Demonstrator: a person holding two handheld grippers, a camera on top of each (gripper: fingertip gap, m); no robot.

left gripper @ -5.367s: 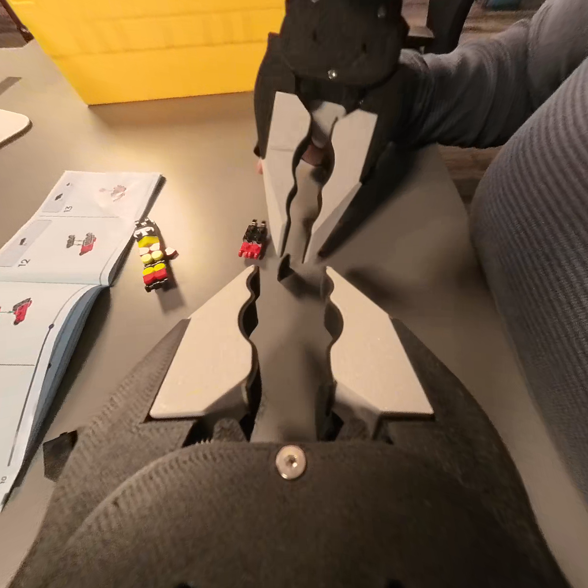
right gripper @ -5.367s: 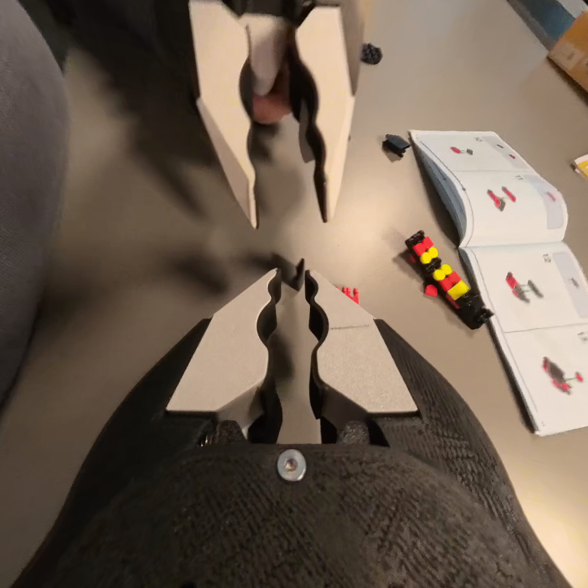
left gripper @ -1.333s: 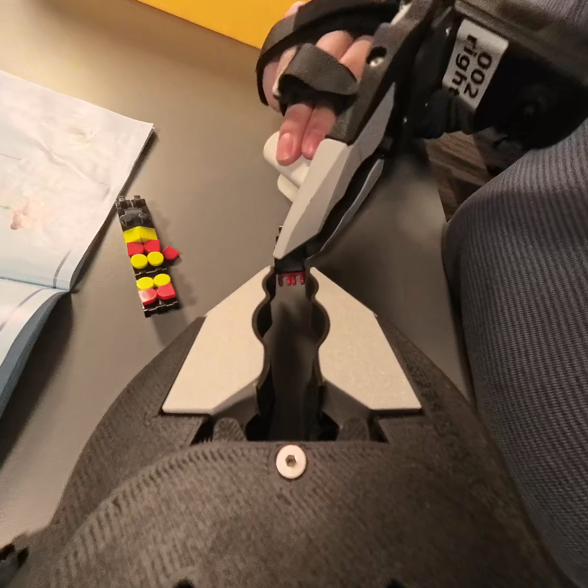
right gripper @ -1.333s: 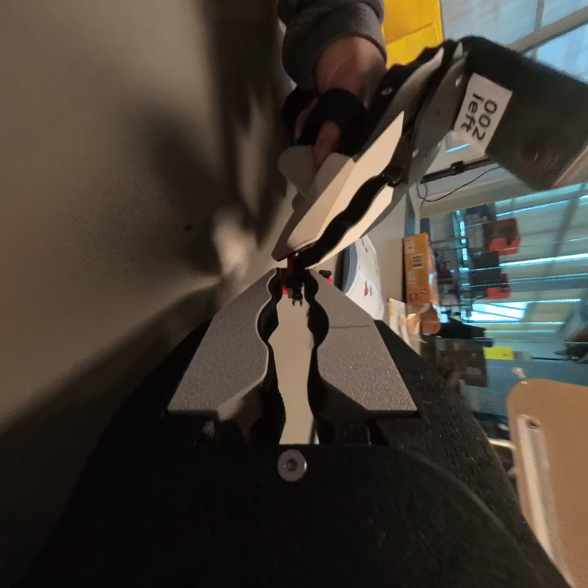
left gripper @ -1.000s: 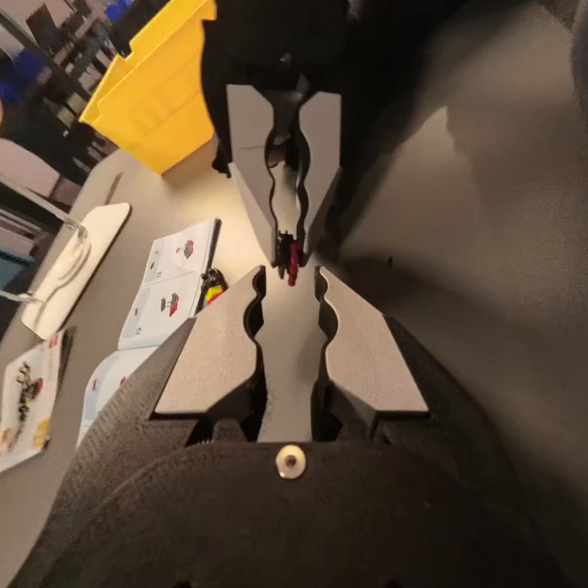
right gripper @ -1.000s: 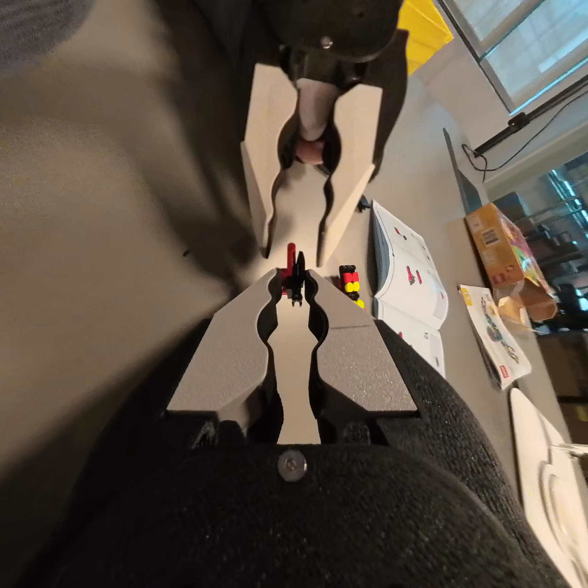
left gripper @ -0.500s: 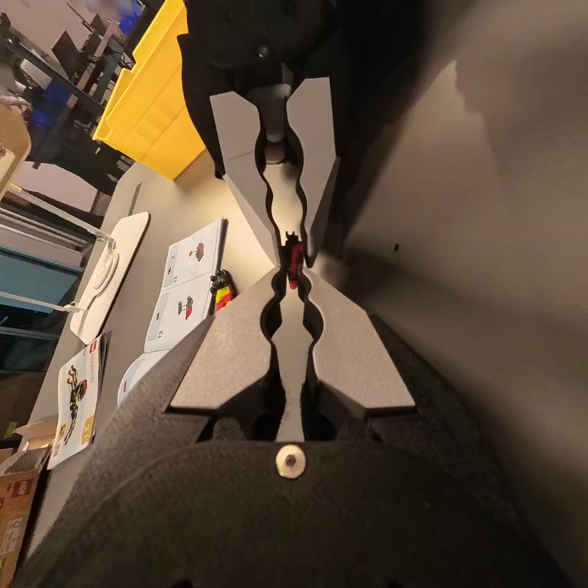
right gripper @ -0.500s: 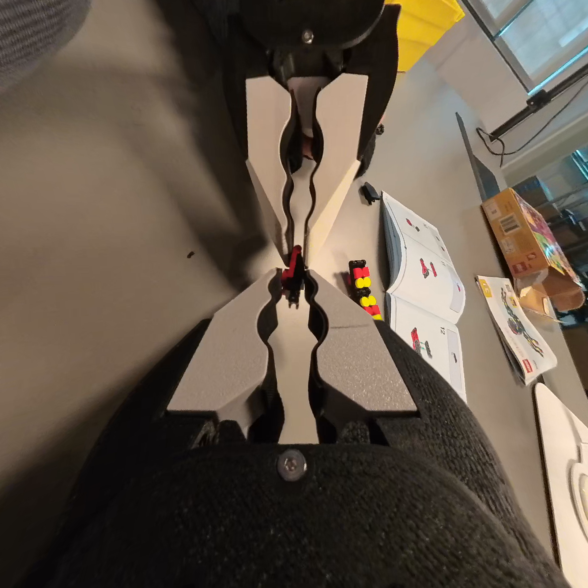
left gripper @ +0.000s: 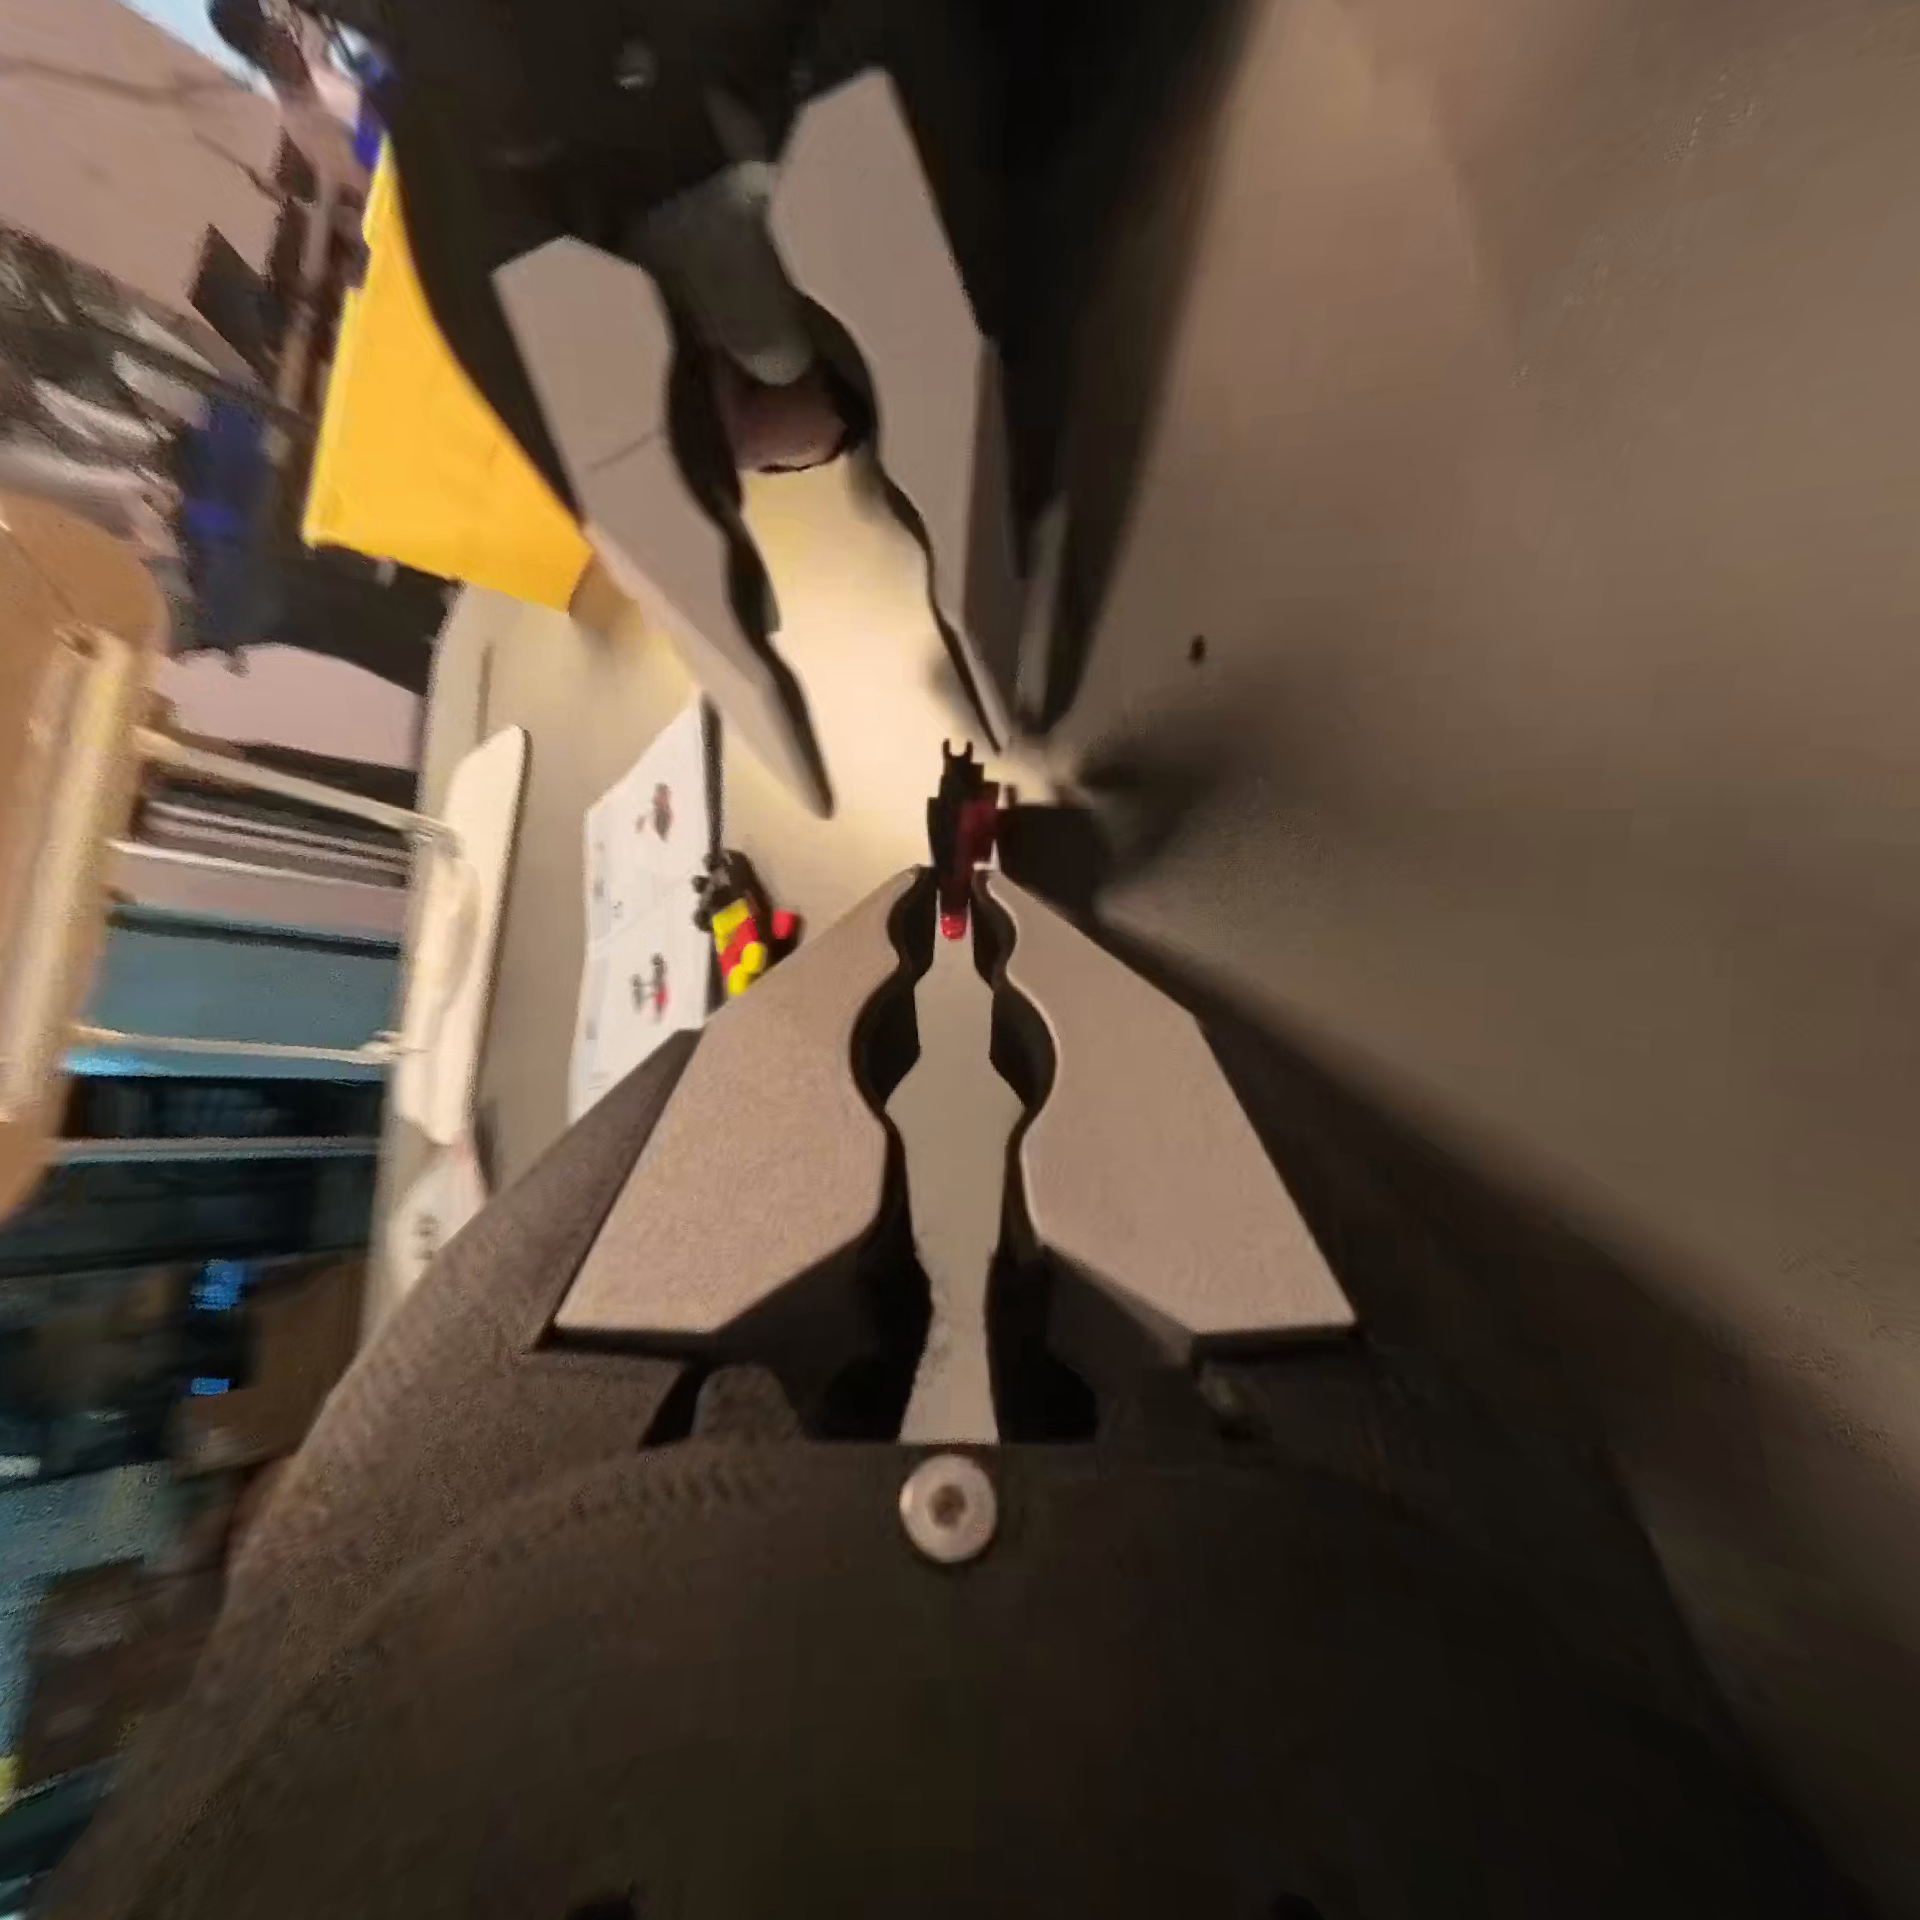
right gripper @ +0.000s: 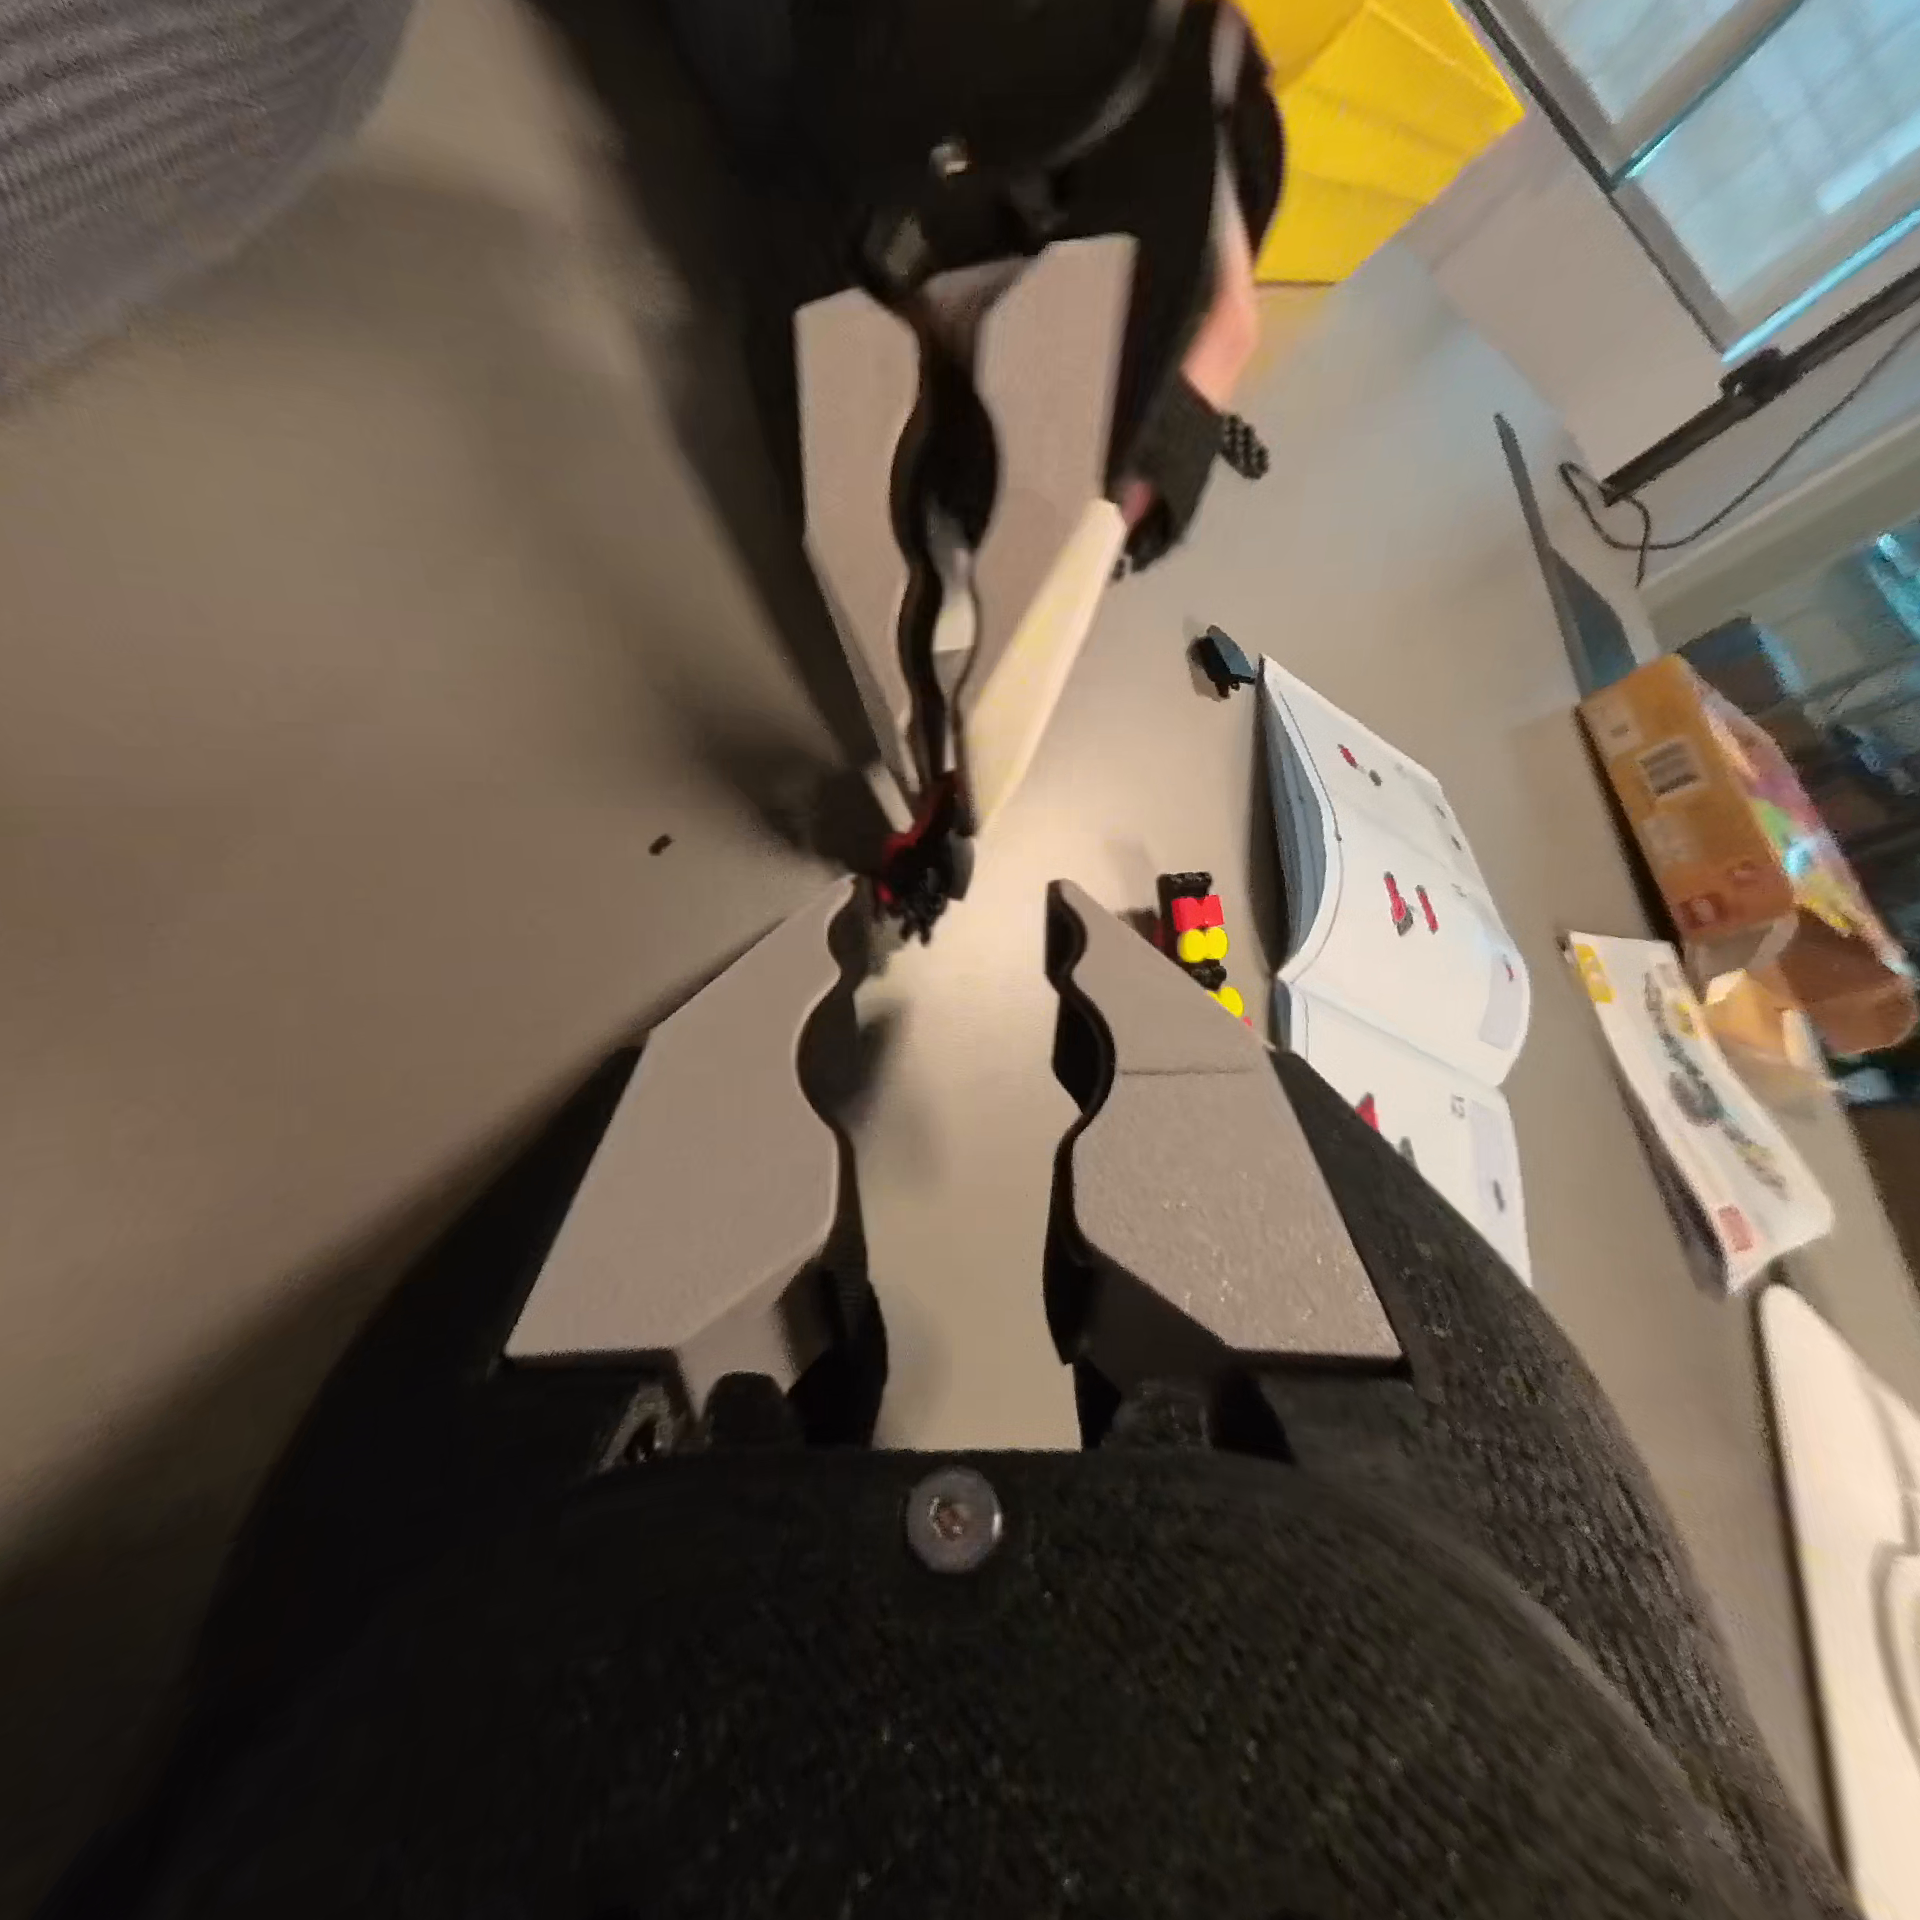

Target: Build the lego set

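The left hand-held gripper (left gripper: 953, 883) pinches a small red-and-black lego piece (left gripper: 958, 831) at its tips; the right hand-held gripper (right gripper: 951, 899) faces it just beyond with its jaws spread, leaving only a narrow gap between the two; beside them on the bench (right gripper: 364, 644) lie a red-and-yellow lego strip (right gripper: 1195, 935), an open instruction booklet (right gripper: 1392, 935) and a small black piece (right gripper: 1218, 659); the bench on the other side is bare.

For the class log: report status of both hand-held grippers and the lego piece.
Left hand-held gripper shut on red-black lego piece. Right hand-held gripper open, empty. Nothing blocking.
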